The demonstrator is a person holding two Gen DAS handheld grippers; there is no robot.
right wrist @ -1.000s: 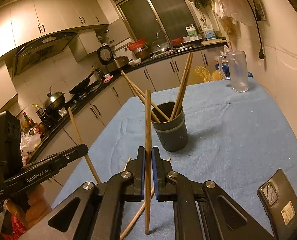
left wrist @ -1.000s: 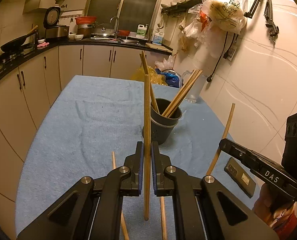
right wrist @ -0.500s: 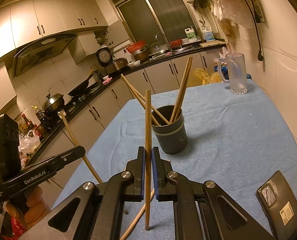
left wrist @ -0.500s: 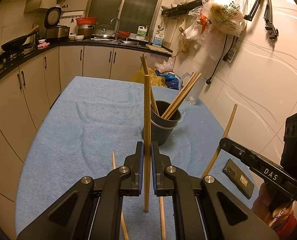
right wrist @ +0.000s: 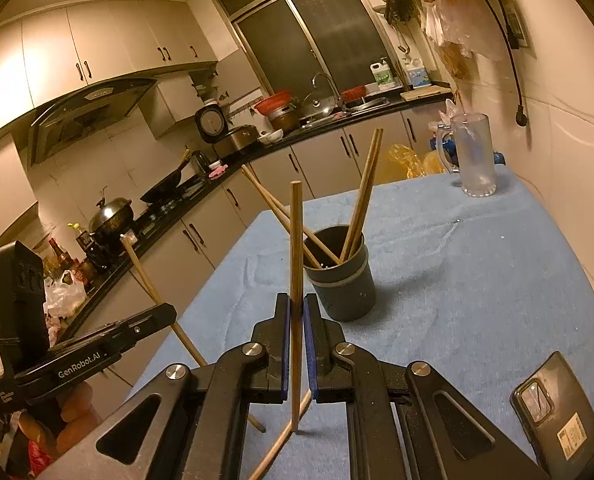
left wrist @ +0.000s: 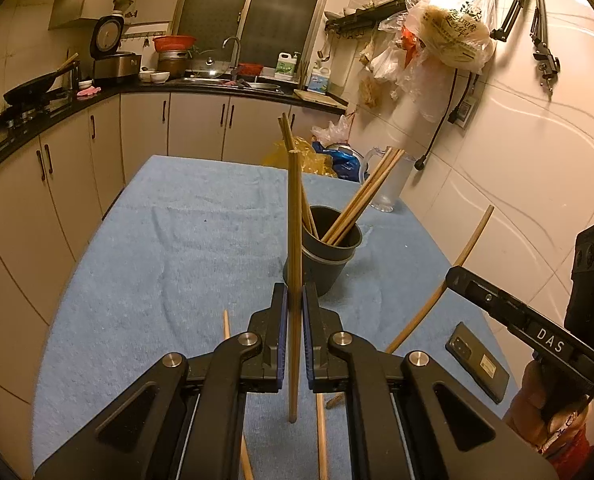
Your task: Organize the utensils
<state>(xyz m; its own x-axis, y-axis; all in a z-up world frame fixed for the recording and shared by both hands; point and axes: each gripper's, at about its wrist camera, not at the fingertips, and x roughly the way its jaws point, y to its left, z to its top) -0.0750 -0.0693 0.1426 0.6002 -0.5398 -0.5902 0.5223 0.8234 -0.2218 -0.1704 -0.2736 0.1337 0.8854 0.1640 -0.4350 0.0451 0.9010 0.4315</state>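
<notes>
Left wrist view: your left gripper (left wrist: 293, 316) is clamped on an upright chopstick (left wrist: 294, 248) just short of the holder (left wrist: 324, 258) on the desk (left wrist: 145, 264); your right gripper (right wrist: 296, 320) pinches another chopstick (right wrist: 296, 264) the same way; lift each tip over the holder's rim before releasing; since a second ago both grippers have edged closer to the holder.

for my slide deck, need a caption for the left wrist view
Left hand-held gripper holds a chopstick upright before the dark holder of chopsticks on the blue cloth.
</notes>
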